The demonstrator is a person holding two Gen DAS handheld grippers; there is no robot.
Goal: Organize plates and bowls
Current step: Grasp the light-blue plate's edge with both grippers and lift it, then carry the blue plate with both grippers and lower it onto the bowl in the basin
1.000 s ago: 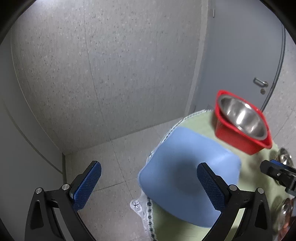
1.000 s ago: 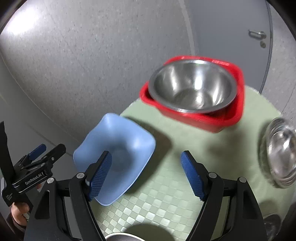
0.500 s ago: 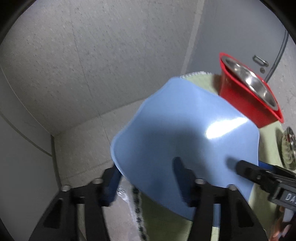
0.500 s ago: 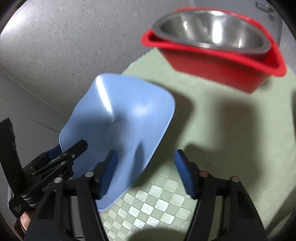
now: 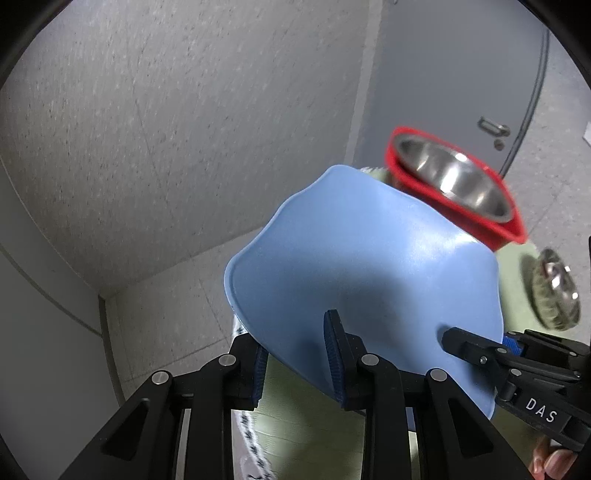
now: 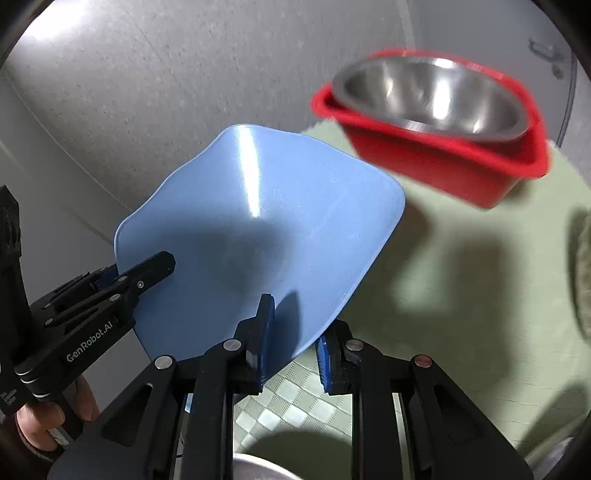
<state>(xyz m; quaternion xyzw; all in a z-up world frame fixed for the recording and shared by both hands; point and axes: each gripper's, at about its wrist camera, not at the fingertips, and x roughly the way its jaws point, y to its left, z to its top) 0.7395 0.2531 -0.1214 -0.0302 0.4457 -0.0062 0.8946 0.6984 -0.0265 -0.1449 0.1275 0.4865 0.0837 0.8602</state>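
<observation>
Only leftward: steel plate (image 5: 556,291) beside blue bowl (image 5: 369,280), both tools clamped.

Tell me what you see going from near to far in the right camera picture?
Right gripper clamped on the blue bowl → green tablecloth → red tub with the metal bowl in it → gray door.

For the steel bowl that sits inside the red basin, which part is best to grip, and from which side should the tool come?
Grip the steel bowl by its thin rim, from above, one finger inside and one outside. Its round wall is smooth and nested in the red basin, so only the rim stands free. Both tools now hold the blue bowl.
</observation>
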